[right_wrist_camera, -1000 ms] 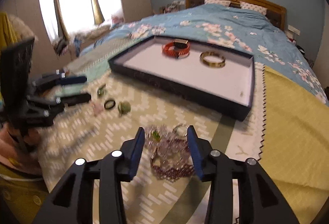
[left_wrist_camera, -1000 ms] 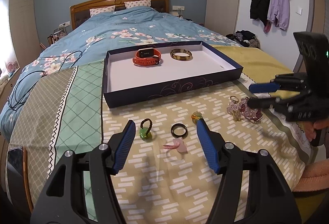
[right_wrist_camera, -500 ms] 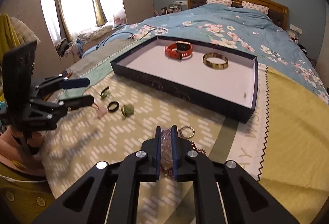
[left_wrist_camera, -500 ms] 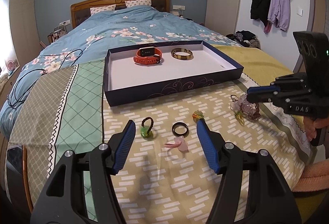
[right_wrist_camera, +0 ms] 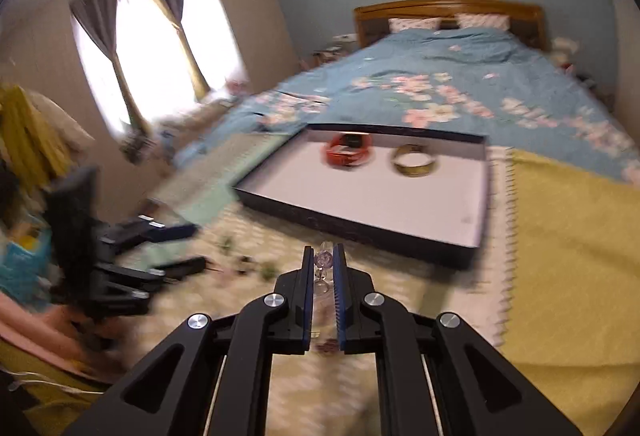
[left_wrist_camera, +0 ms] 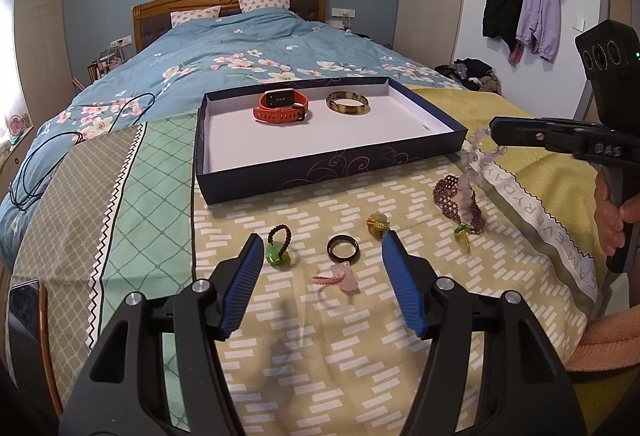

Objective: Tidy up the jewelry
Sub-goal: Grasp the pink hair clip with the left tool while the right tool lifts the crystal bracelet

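A dark blue tray (left_wrist_camera: 320, 168) on the bed holds an orange watch (left_wrist_camera: 281, 106) and a brown bangle (left_wrist_camera: 347, 103). My right gripper (left_wrist_camera: 496, 134) is shut on a pale purple bead bracelet (left_wrist_camera: 470, 164) and holds it lifted, its end hanging by a maroon beaded bracelet (left_wrist_camera: 456, 202). In the right wrist view the beads (right_wrist_camera: 323, 260) sit between the shut fingers (right_wrist_camera: 322, 256), near the tray (right_wrist_camera: 400, 236). My left gripper (left_wrist_camera: 320, 264) is open above a black ring (left_wrist_camera: 343, 248), a pink charm (left_wrist_camera: 340, 278), a green pendant (left_wrist_camera: 278, 254) and a yellow-green charm (left_wrist_camera: 378, 224).
A small green charm (left_wrist_camera: 462, 234) lies by the maroon bracelet. A phone (left_wrist_camera: 24, 320) lies at the bed's left edge, a black cable (left_wrist_camera: 44, 156) on the blue duvet. Coats (left_wrist_camera: 520, 12) hang on the right wall.
My right gripper closed on the purple bead bracelet and lifted it up toward the tray, pulling it off the maroon bracelet. My left gripper stayed open and still.
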`<state>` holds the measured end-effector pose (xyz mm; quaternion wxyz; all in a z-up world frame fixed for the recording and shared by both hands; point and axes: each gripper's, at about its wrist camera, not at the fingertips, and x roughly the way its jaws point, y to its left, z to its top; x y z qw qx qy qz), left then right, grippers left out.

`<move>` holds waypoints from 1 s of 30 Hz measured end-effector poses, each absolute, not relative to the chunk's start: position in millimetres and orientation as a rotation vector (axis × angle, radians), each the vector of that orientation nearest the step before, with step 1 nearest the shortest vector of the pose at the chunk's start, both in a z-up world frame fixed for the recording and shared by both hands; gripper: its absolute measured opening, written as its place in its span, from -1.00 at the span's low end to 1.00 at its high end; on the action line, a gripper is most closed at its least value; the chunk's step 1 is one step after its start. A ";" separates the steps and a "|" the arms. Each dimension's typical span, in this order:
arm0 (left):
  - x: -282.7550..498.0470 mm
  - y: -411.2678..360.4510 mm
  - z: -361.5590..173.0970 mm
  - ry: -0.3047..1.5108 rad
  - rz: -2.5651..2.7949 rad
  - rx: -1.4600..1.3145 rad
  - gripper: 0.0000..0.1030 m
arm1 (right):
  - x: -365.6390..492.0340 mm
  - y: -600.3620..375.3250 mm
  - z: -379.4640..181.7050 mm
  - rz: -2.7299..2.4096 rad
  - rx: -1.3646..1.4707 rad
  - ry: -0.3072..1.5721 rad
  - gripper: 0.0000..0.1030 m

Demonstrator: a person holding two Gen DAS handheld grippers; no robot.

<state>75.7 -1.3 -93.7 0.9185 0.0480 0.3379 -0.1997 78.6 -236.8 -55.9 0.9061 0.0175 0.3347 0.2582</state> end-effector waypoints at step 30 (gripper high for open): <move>93.6 -15.3 -117.8 0.863 -0.421 0.128 -0.61 | 77.7 -234.4 -36.0 0.552 0.079 0.597 -0.85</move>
